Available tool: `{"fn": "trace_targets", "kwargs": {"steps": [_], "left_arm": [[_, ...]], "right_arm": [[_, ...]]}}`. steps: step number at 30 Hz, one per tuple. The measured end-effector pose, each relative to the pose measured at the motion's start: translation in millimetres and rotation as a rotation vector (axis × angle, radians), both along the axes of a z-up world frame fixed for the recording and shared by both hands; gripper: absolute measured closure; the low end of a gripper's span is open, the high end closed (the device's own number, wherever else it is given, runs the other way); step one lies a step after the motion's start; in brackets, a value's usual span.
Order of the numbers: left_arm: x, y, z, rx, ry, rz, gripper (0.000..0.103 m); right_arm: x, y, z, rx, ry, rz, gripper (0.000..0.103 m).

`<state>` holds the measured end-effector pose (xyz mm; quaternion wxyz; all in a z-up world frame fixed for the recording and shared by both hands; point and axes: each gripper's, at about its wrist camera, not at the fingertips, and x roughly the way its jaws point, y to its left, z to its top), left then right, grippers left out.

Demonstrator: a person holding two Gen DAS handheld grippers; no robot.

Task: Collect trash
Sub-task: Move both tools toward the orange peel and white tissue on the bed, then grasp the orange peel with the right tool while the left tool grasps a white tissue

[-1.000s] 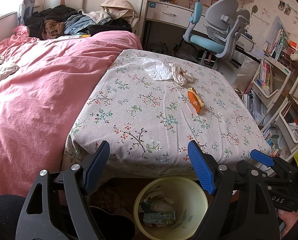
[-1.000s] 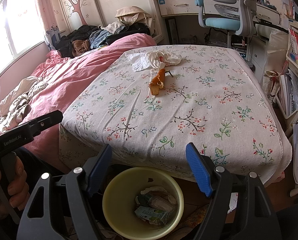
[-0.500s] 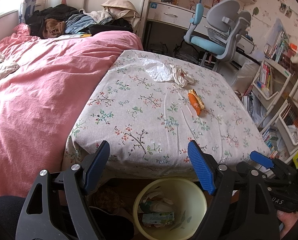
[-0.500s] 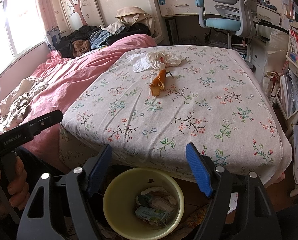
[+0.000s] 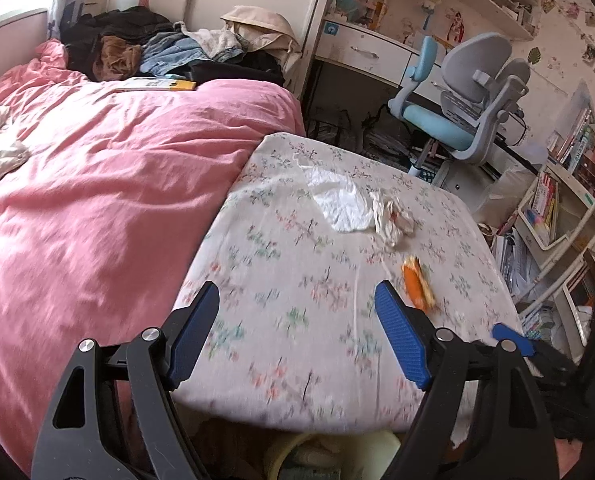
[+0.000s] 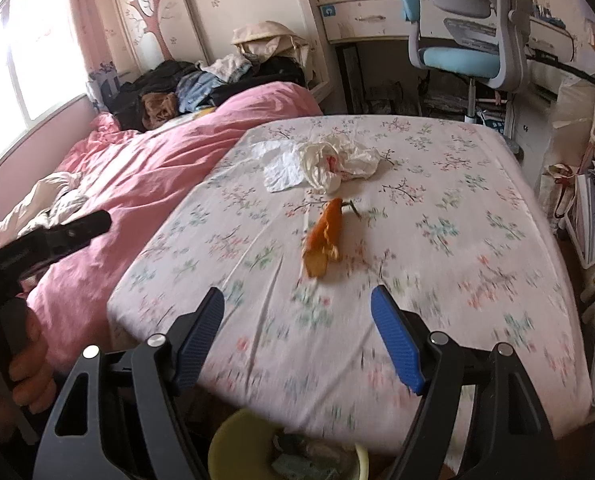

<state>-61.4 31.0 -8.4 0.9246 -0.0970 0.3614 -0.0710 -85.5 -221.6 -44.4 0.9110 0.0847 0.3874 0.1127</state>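
Both tools are seen with jaws spread wide and nothing held: the left gripper and the right gripper, each poised above the near edge of the table covered in white floral cloth. An orange crumpled snack wrapper is found on the cloth at twelve o'clock of the right gripper, well apart from it. Beyond it, at twelve o'clock, a crumpled white plastic bag is noted touching a flat white tissue sheet. A pale yellow round waste bin holding litter is recorded at six o'clock, below the table edge. The near cloth is blurred.
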Motion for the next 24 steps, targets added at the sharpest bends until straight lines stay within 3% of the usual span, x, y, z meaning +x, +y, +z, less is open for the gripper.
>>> {"fn": "trace_targets", "kwargs": {"steps": [8, 14, 15, 18, 20, 21, 22, 23, 24], "left_arm": [[76.5, -46.9, -5.5, 0.064, -0.011, -0.114, 0.026], [136.4, -94.0, -22.6, 0.102, -0.004, -0.21, 0.026], [144.4, -104.9, -25.3, 0.122, -0.006, -0.23, 0.026], [165.3, -135.5, -35.3, 0.203, -0.006, -0.268, 0.027], [181.4, -154.6, -47.0, 0.26, 0.017, -0.287, 0.037], [189.4, -161.6, -53.6, 0.276, 0.035, -0.3, 0.053], [193.2, -164.5, -57.9, 0.278, 0.049, -0.31, 0.085], [199.7, -168.4, -64.8, 0.269, 0.077, -0.332, 0.095], [202.3, -169.1, -67.0, 0.258, 0.079, -0.333, 0.095]], "right_arm": [[73.7, 10.2, -34.2, -0.041, 0.091, 0.015, 0.042], [79.7, 0.0, -44.0, -0.052, 0.117, 0.029, 0.069], [79.6, -2.6, -43.6, -0.046, 0.12, 0.034, 0.08], [80.2, -11.9, -43.3, -0.012, 0.13, 0.043, 0.084], [77.9, -19.4, -41.8, 0.008, 0.132, 0.043, 0.084], [76.2, -23.9, -40.5, 0.021, 0.132, 0.041, 0.084], [77.1, -24.2, -40.9, 0.029, 0.134, 0.04, 0.084], [75.9, -28.6, -40.2, 0.044, 0.138, 0.034, 0.084], [74.9, -31.8, -39.5, 0.06, 0.141, 0.025, 0.084]]}}
